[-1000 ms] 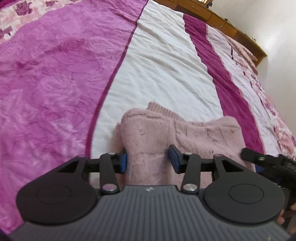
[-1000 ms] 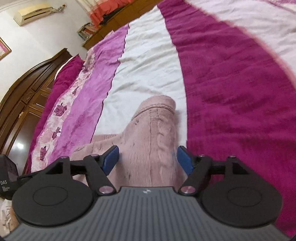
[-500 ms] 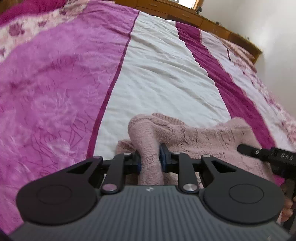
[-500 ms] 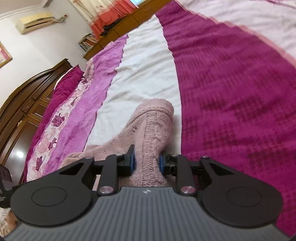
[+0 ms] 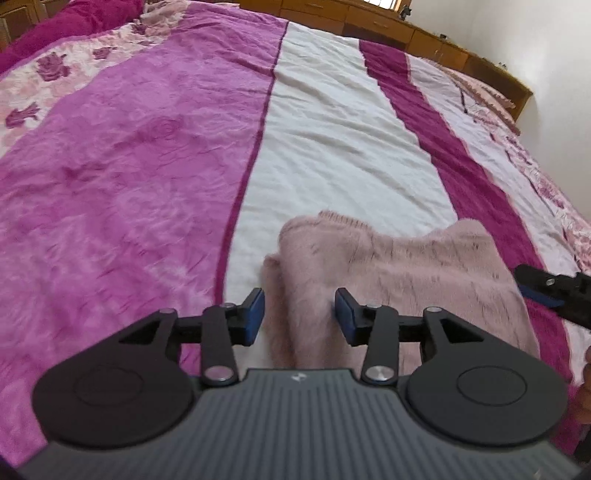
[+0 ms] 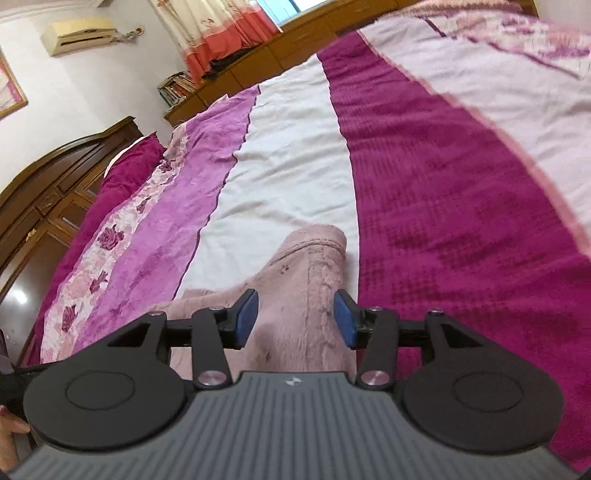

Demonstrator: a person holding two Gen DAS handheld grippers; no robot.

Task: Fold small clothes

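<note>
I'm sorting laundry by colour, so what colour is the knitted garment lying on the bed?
Pale dusty pink; the knitted garment shows best in the left wrist view.

A wrinkled bedspread striped in pink, white and magenta (image 5: 332, 147) stretches ahead of the gripper. Beyond it runs a light wooden cabinet row (image 5: 424, 35); to the left stand a dark carved wooden wardrobe (image 6: 40, 199), orange-hemmed curtains (image 6: 218, 33) and a wall-mounted air conditioner (image 6: 79, 33).
</note>
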